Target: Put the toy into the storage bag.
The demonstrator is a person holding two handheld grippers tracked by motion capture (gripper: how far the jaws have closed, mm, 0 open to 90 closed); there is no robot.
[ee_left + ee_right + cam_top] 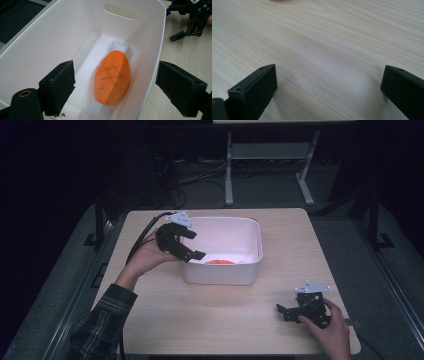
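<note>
"Dark room, one lit wooden table (220,320). Where's the toy?"

"That orange plush drumstick (112,77) lies flat on the floor of the white tub (50,45). Left gripper (192,249) hangs over the tub's rim, jaws wide, gripping nothing."

"And the other?"

"Right gripper (284,312) sits low at the table's near corner, jaws wide too, bare wood between. I'd judge the toy is either just dropped in or about to be lifted out; I can't tell which."

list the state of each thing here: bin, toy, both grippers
bin: upright on the table, no lid
toy: lying flat on the bin floor, not held
left gripper: open, poised over the bin
right gripper: open, holding nothing, low over bare table
</note>
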